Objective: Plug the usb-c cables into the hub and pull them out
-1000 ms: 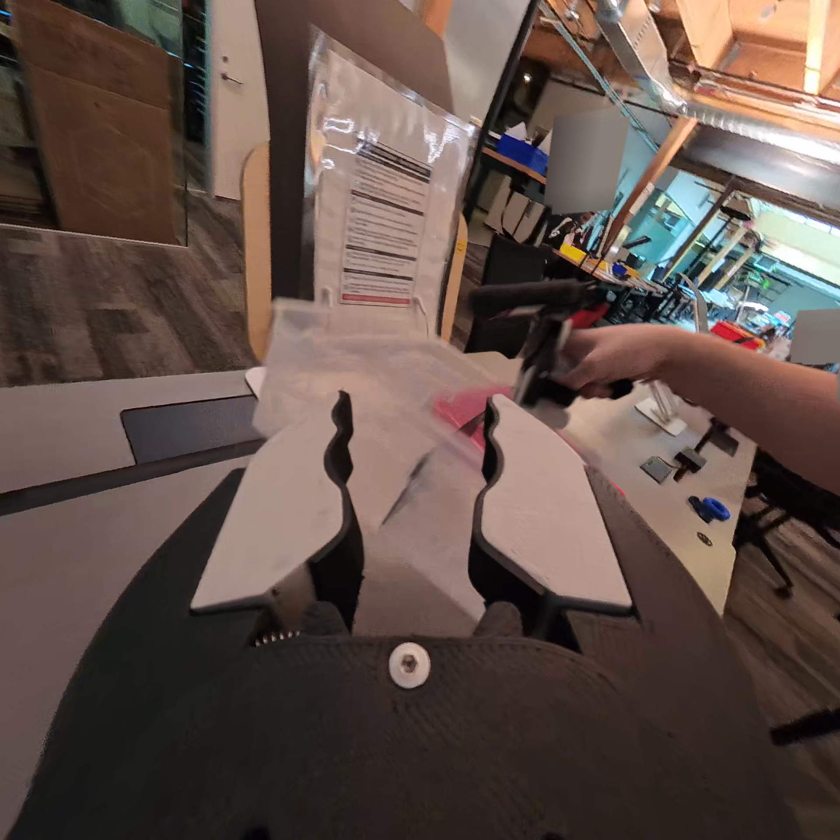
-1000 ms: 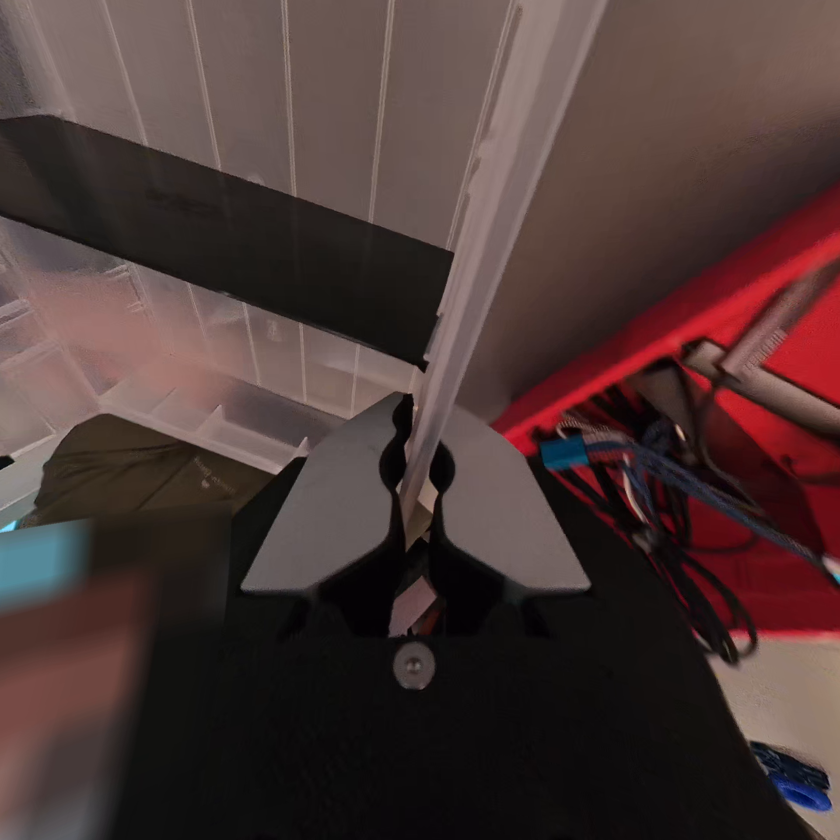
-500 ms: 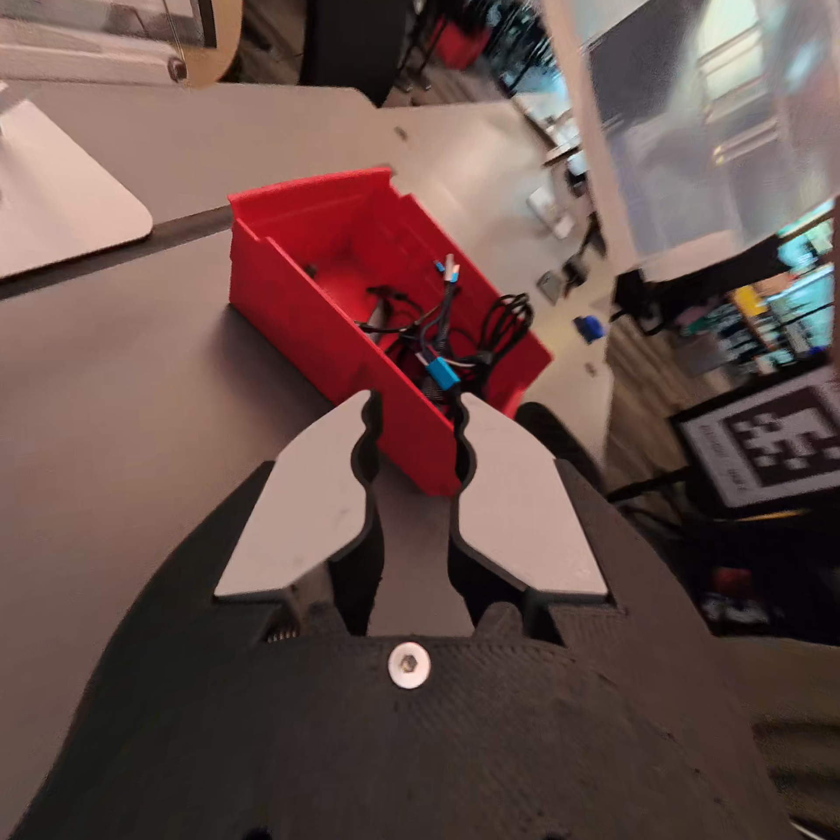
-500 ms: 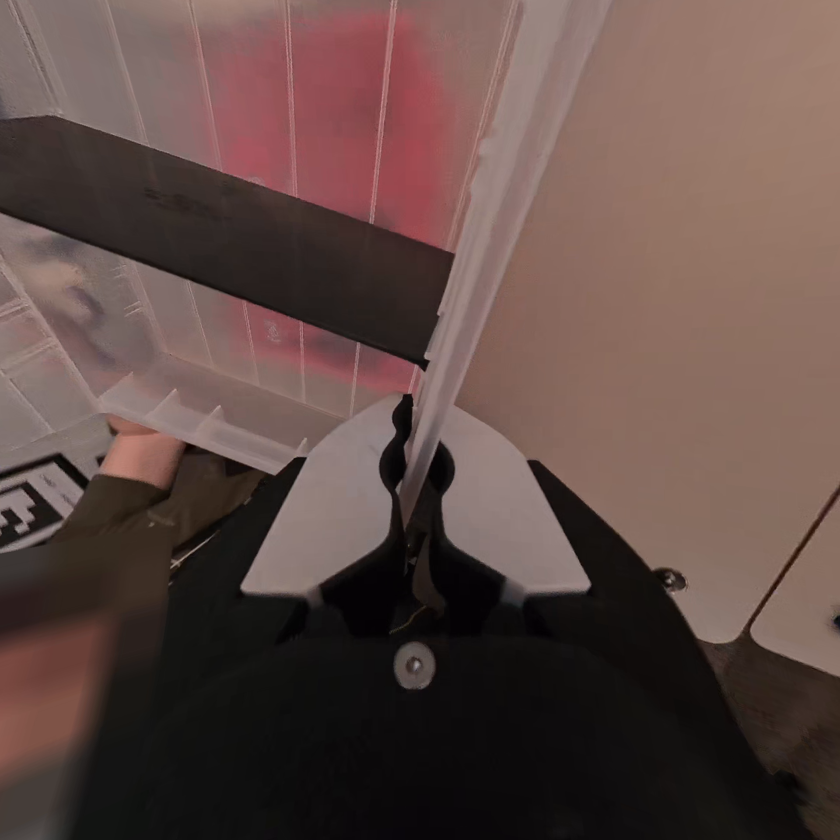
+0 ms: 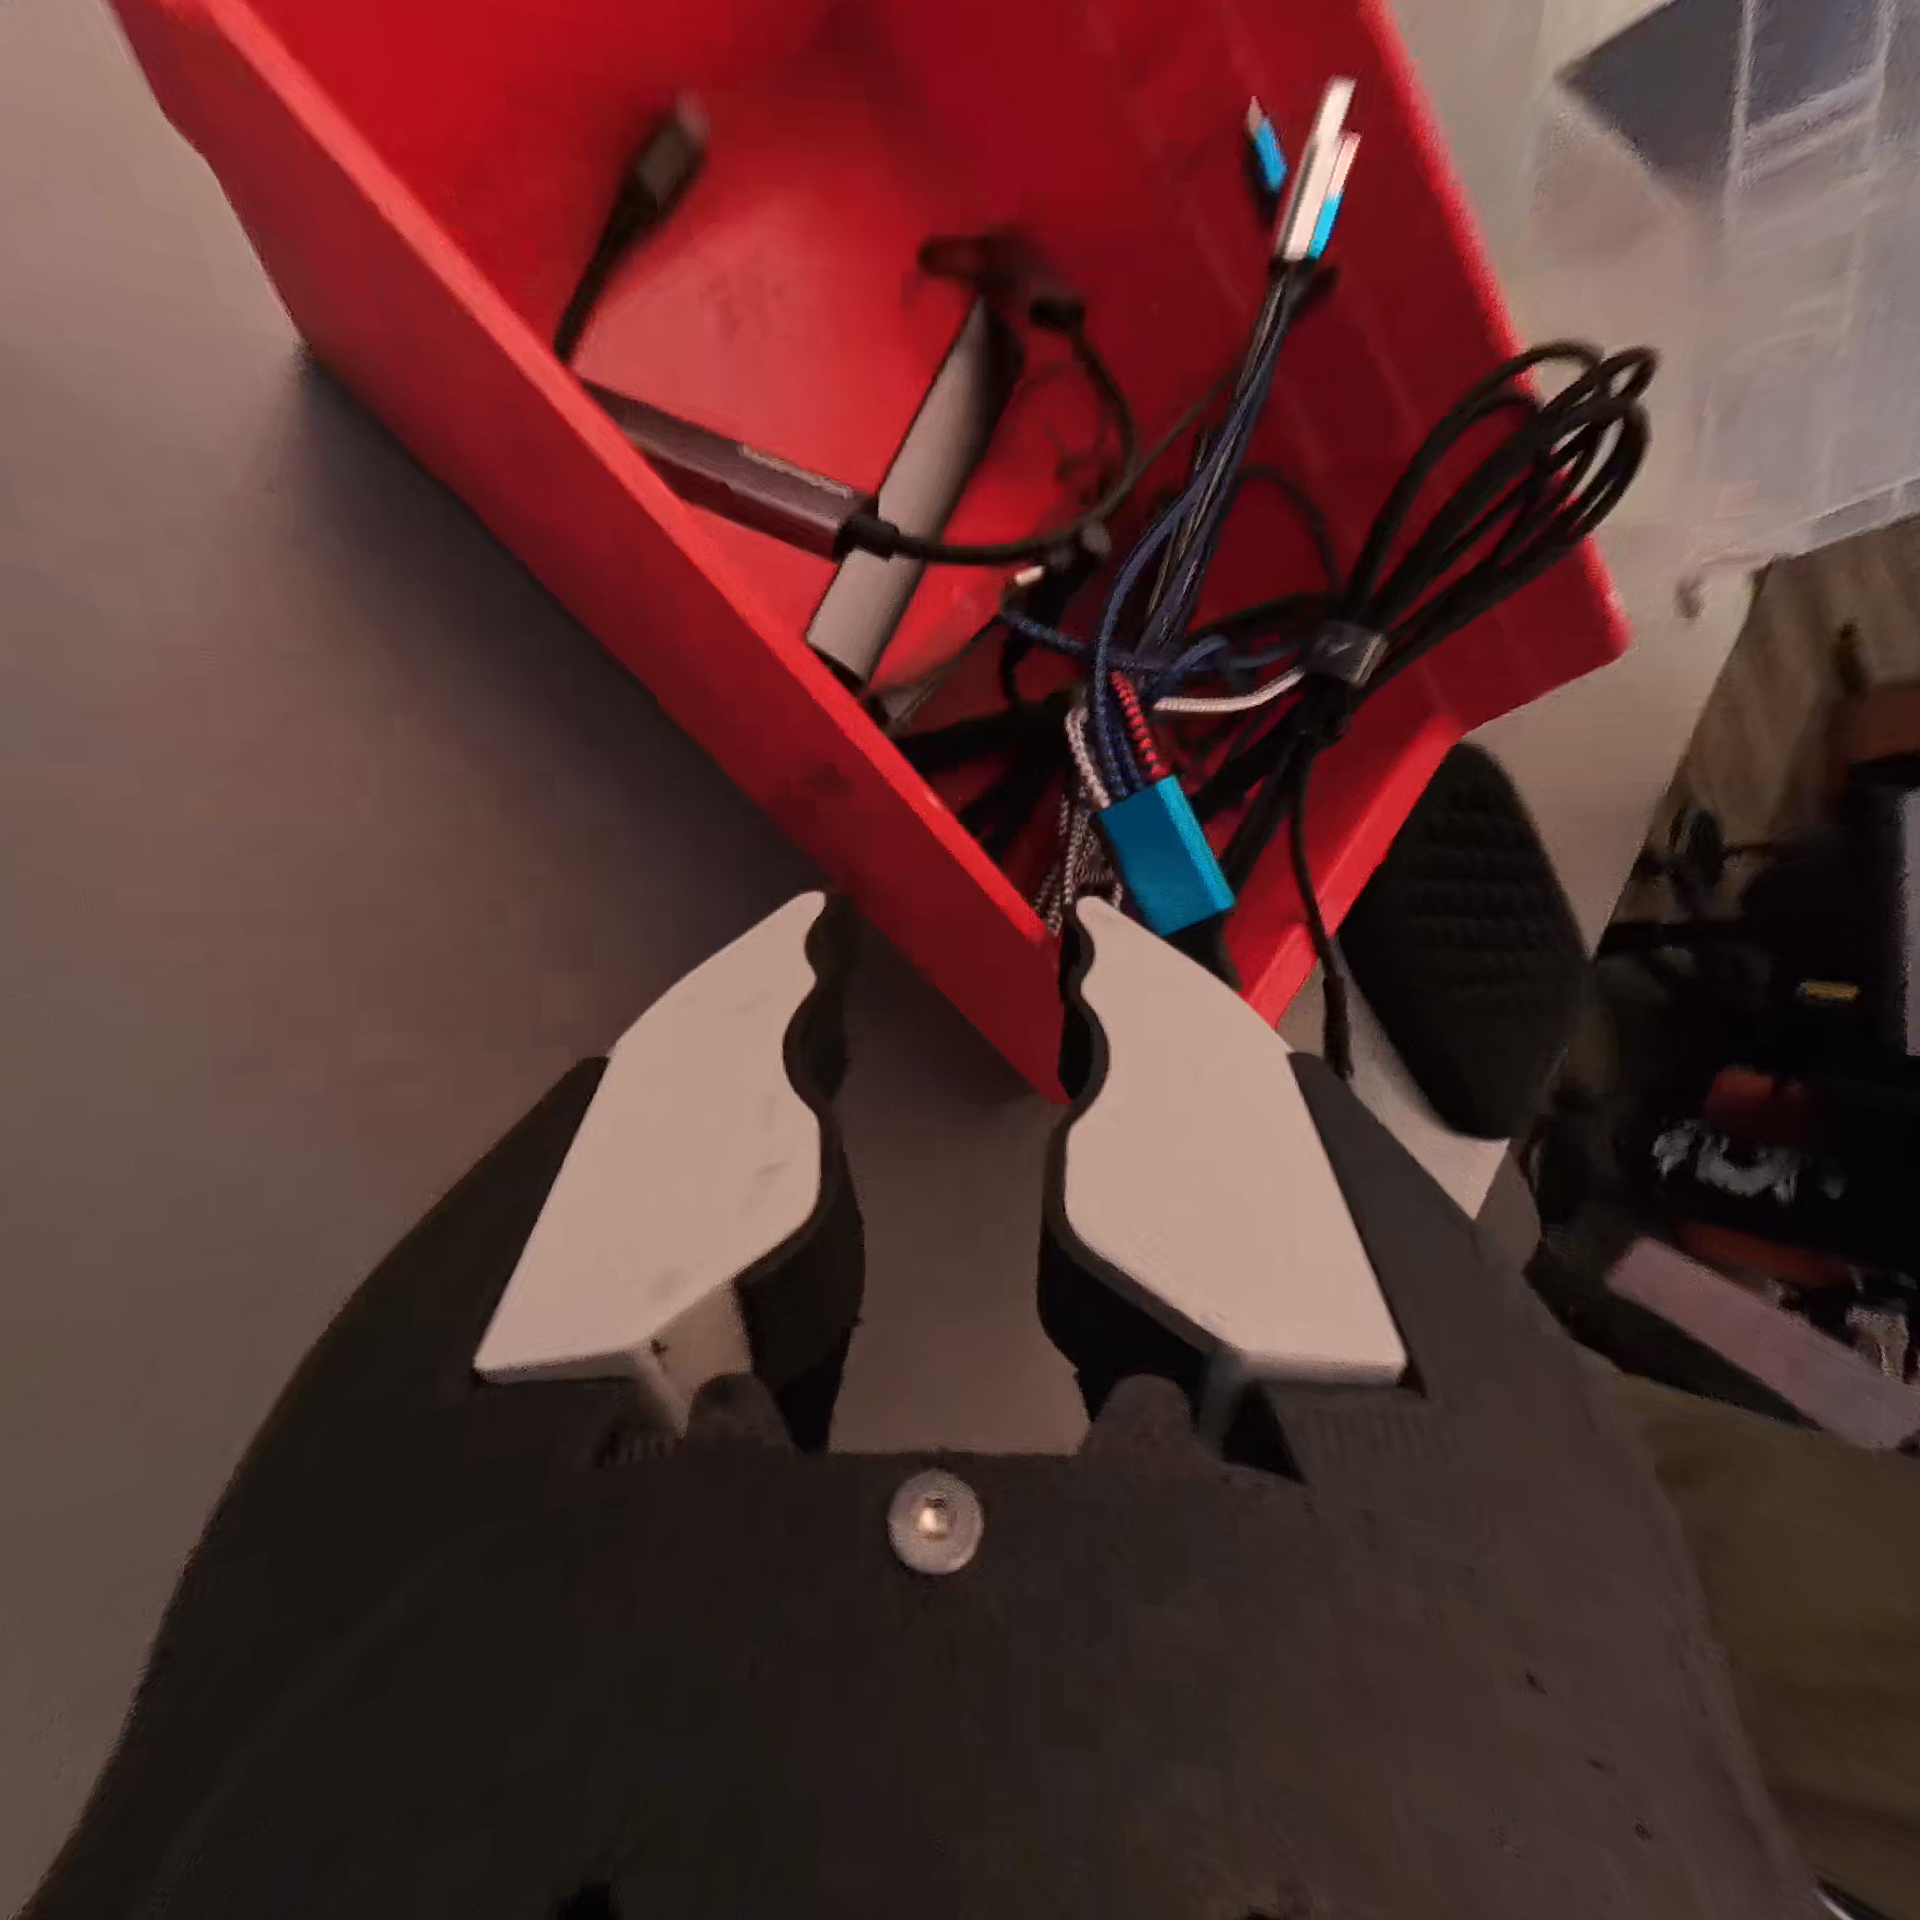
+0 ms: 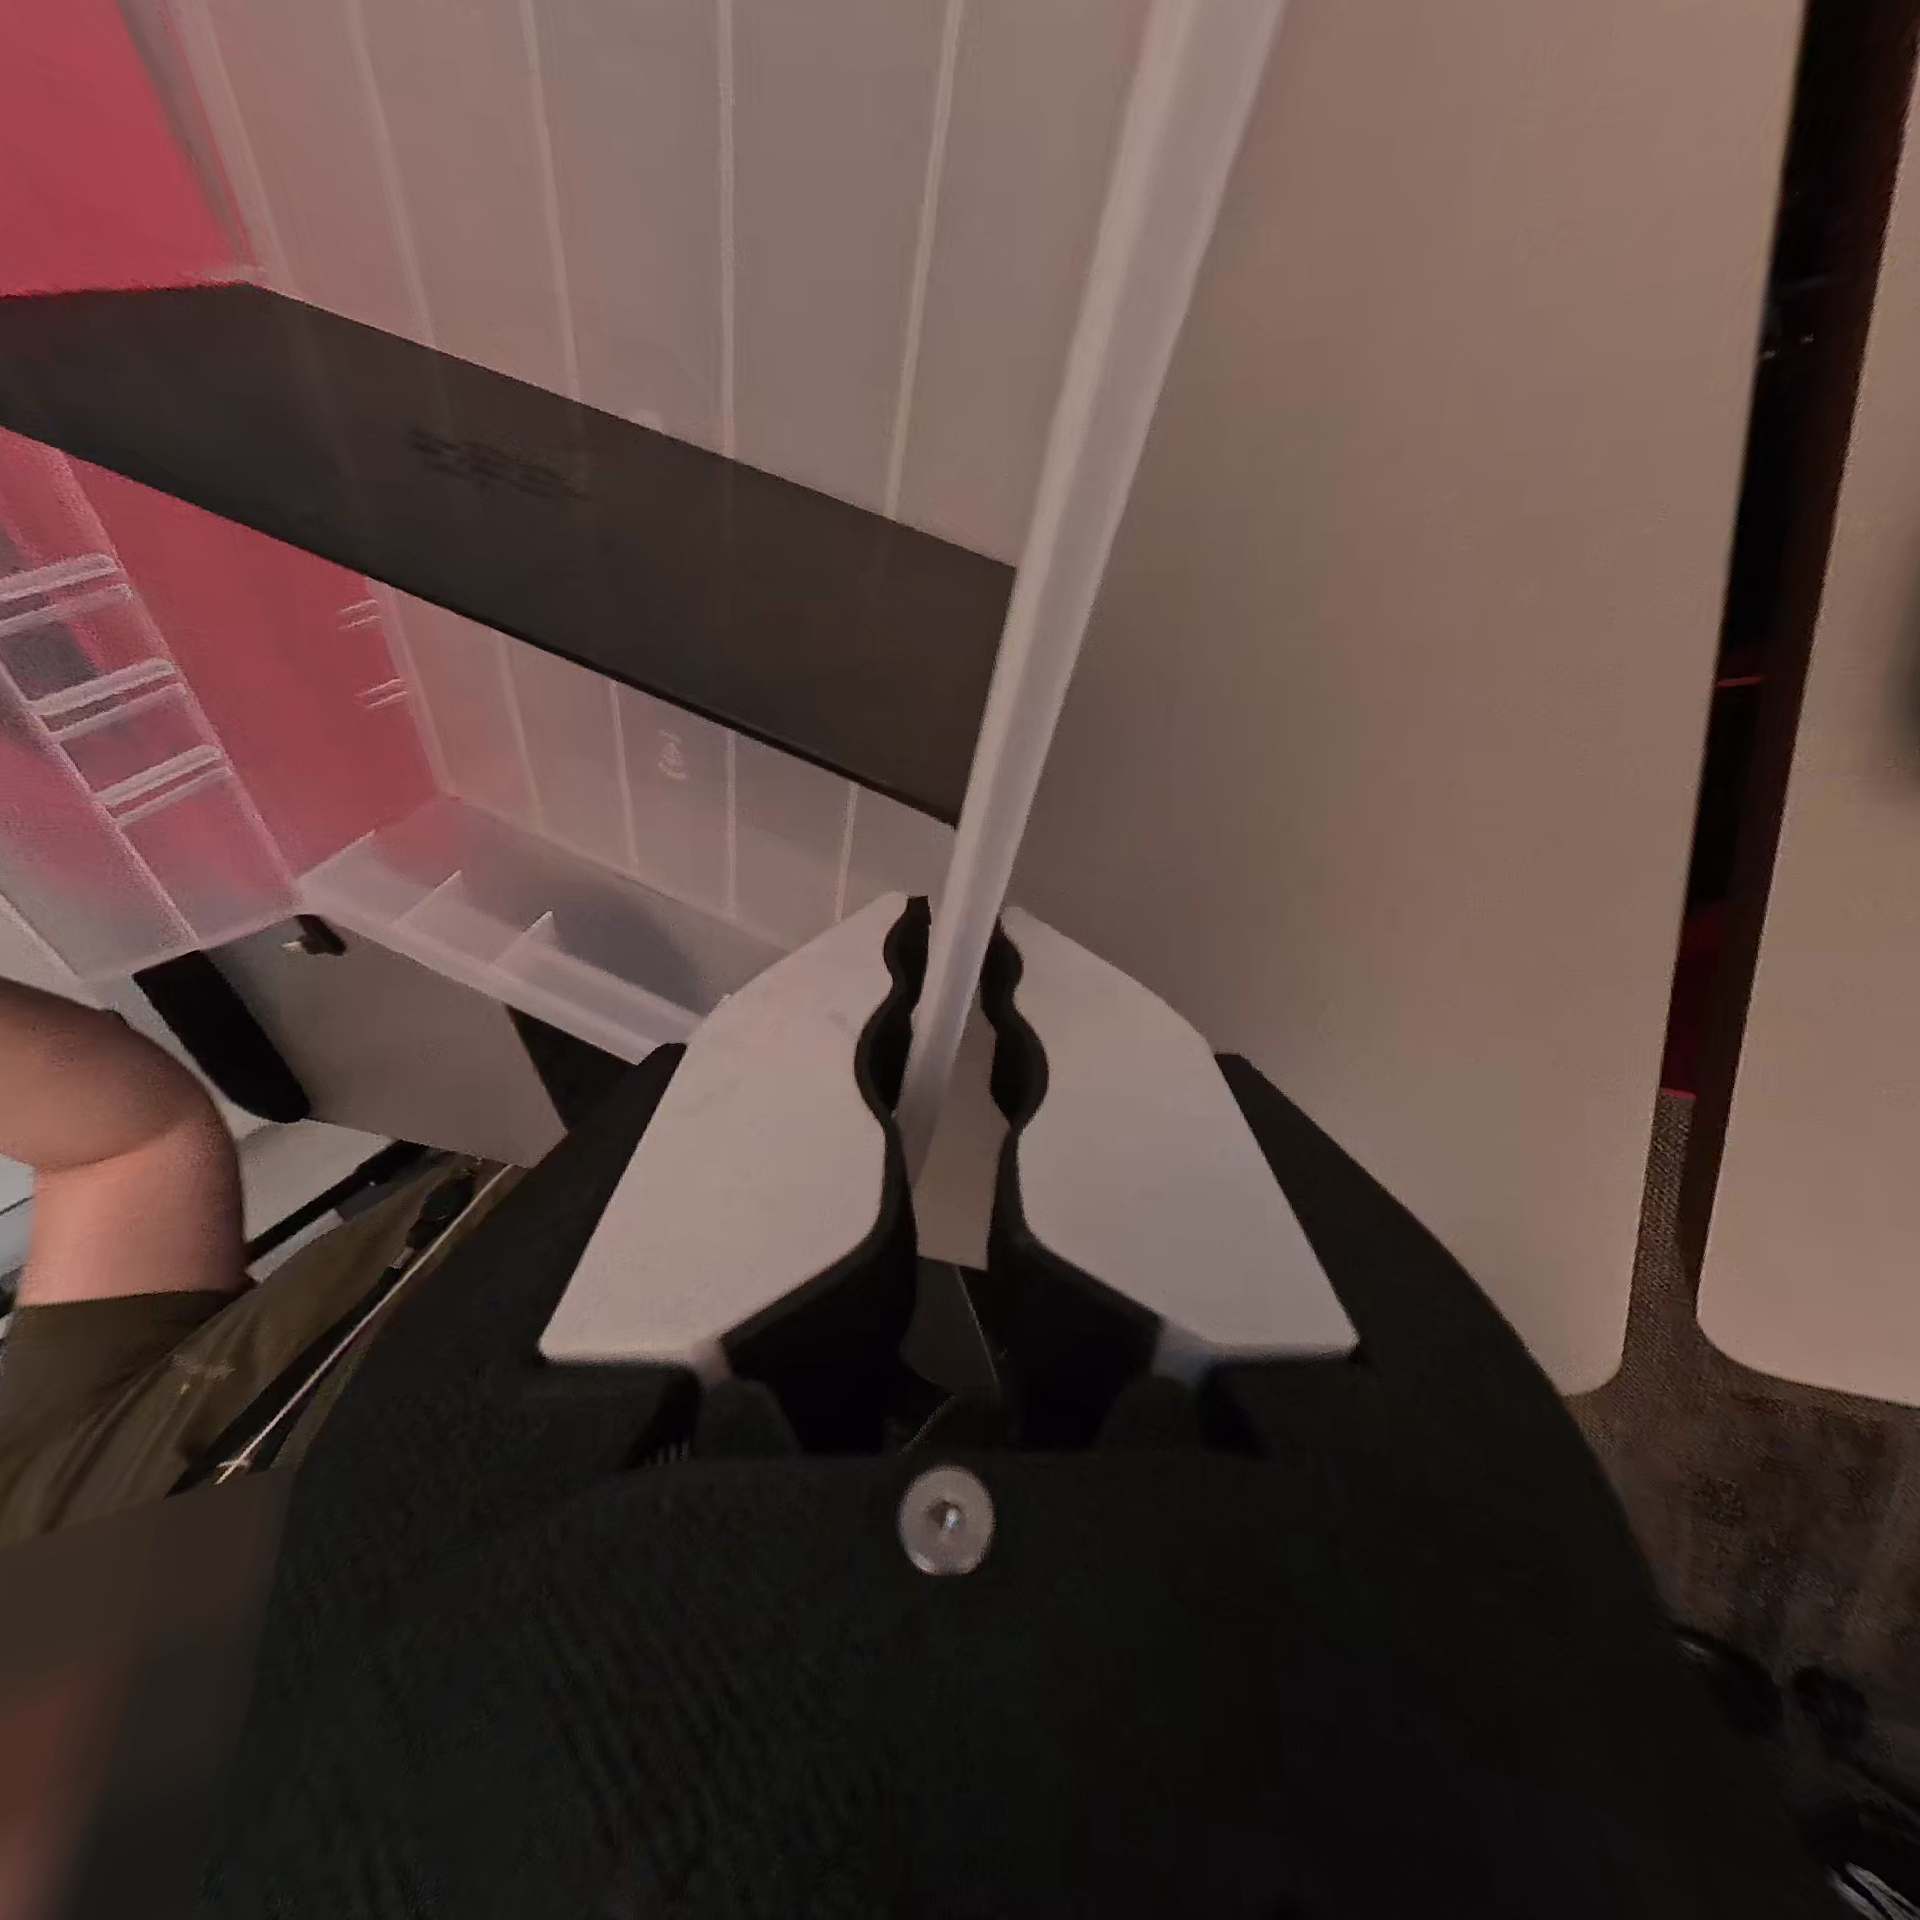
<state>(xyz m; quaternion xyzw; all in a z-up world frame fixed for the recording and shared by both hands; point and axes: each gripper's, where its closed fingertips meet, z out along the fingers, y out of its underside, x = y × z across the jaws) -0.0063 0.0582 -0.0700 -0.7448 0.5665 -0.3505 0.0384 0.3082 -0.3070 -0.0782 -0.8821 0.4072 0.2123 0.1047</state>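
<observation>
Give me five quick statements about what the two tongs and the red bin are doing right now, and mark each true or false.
1. The left tongs are open with nothing between them. True.
2. The right tongs are shut on the edge of a clear plastic lid. True.
3. The red bin is empty. False: it holds tangled cables and a grey hub.
4. The blue connector block is gripped in the left tongs. False: it lies in the bin, just beyond the fingertips.
5. A bundle of black cable hangs over the bin's far wall. True.
</observation>
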